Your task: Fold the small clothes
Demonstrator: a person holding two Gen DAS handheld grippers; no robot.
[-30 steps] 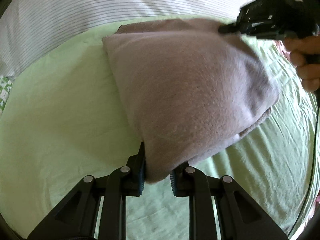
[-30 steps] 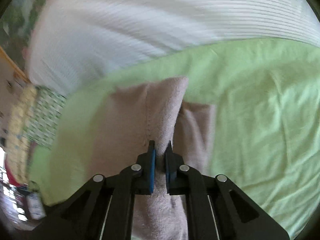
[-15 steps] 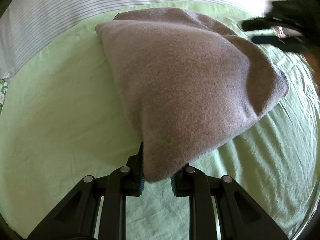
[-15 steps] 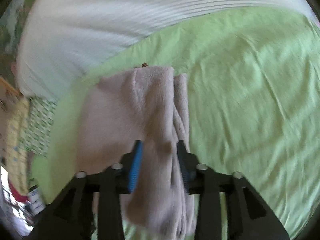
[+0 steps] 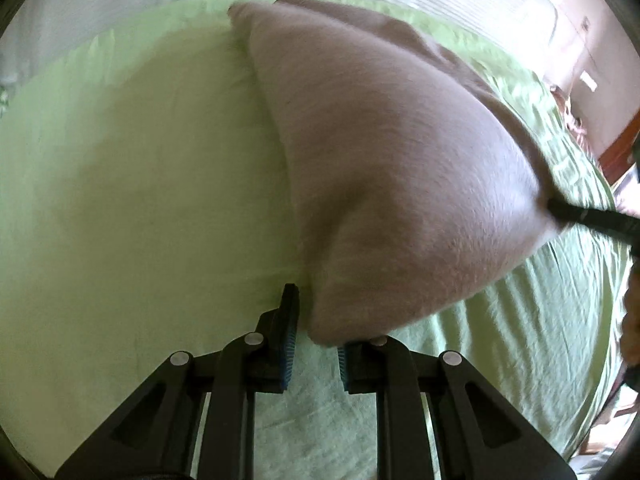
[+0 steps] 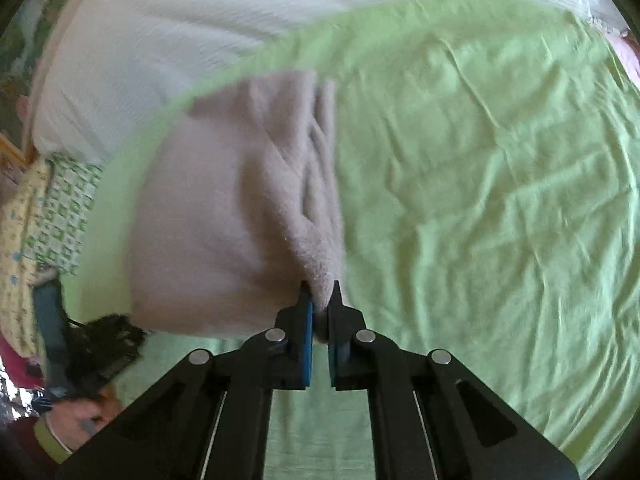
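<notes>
The mauve fleece garment (image 5: pixel 400 168) stretches between both: right hand-held gripper (image 6: pixel 320 300) pinching one corner, left hand-held gripper (image 5: pixel 314 344) spread around the other.

A wrinkled light-green bed sheet (image 6: pixel 480 184) covers the bed, creased most heavily toward its right side. Beyond its far edge lies a white finely striped bedcover (image 6: pixel 208 28) (blurred in both views). A green-and-white patterned cloth (image 6: pixel 66 208) shows at the left, and a reddish-brown wooden edge (image 5: pixel 618 148) at the right.
</notes>
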